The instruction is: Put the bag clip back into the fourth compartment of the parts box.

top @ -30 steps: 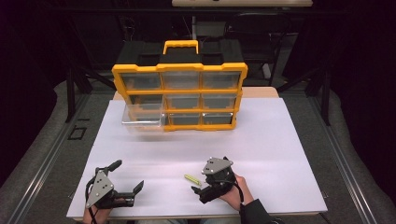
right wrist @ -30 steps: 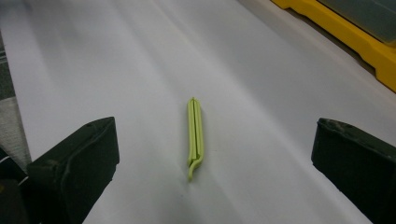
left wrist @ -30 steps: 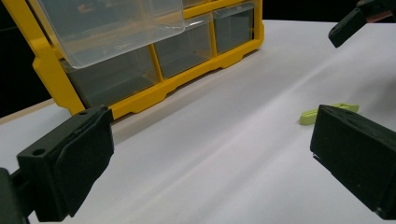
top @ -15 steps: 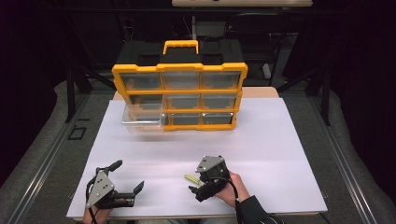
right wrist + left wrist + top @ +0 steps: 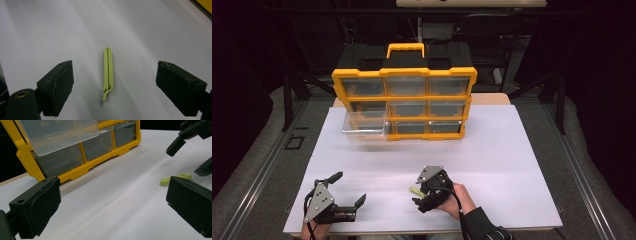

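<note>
Right gripper [image 5: 115,82] jaws apart, straddling slim lime-green plastic clip [image 5: 108,72] on white tabletop [image 5: 512,150]; I judge grasp pending, clear drawer [image 5: 364,127] standing open.

I'm seeing a lime-green clip [image 5: 108,72] lying on the white table [image 5: 512,165], a yellow-framed organizer [image 5: 404,102] with clear drawers, and black gripper jaws.
</note>
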The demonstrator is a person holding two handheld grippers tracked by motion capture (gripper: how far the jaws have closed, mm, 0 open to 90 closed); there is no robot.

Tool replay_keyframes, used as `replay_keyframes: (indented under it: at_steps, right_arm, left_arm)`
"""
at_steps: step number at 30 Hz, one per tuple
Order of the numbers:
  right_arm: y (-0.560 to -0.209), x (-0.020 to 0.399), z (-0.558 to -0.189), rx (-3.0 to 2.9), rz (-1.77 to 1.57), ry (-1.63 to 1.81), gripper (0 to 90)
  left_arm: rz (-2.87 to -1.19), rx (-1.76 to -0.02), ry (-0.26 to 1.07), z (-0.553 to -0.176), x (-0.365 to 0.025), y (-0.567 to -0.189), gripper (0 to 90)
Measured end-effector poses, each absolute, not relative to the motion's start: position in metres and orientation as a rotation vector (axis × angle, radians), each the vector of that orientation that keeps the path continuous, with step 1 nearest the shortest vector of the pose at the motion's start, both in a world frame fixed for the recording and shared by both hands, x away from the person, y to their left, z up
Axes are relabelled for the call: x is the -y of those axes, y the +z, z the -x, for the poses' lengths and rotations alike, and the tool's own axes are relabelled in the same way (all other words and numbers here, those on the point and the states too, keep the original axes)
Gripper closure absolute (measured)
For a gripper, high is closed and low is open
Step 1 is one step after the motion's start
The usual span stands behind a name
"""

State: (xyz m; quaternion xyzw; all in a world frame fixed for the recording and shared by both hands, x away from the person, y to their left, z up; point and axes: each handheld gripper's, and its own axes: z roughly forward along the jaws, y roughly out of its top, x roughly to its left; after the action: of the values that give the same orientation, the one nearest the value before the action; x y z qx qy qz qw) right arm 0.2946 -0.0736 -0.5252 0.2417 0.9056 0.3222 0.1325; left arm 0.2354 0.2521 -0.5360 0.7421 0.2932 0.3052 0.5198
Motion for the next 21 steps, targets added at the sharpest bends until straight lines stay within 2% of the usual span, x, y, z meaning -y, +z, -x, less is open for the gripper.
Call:
replay_keyframes:
  at_steps: [1,3,5,6,7,8,12,18,21]
  right_arm:
    - [-0.524,0.072,-0.295,-2.633,-0.707,0.914,21.1]
    - [-0.524,0.072,-0.295,-2.634,-0.706,0.908,23.2]
    - [-0.523,0.069,-0.297,-2.650,-0.710,0.882,32.5]
    - [-0.523,0.069,-0.297,-2.650,-0.710,0.882,32.5]
    - [-0.524,0.068,-0.298,-2.667,-0.703,0.853,37.8]
    - [-0.524,0.068,-0.298,-2.667,-0.703,0.853,37.8]
    - [-0.527,0.063,-0.299,-2.724,-0.695,0.787,50.2]
    - [-0.531,0.056,-0.301,-2.751,-0.695,0.734,63.9]
    - [-0.532,0.053,-0.302,-2.762,-0.699,0.720,67.8]
  left_arm:
    - [-1.781,-0.703,0.731,-0.235,-0.252,-0.536,0.0]
    - [-1.782,-0.703,0.730,-0.235,-0.252,-0.536,0.0]
    - [-1.782,-0.703,0.730,-0.236,-0.252,-0.536,0.0]
    - [-1.782,-0.703,0.730,-0.236,-0.252,-0.536,0.0]
    - [-1.783,-0.702,0.731,-0.236,-0.252,-0.536,0.0]
    - [-1.783,-0.702,0.731,-0.236,-0.252,-0.536,0.0]
    - [-1.784,-0.702,0.730,-0.236,-0.252,-0.536,0.0]
    - [-1.784,-0.699,0.727,-0.235,-0.252,-0.536,0.0]
    - [-1.787,-0.697,0.728,-0.235,-0.252,-0.536,0.0]
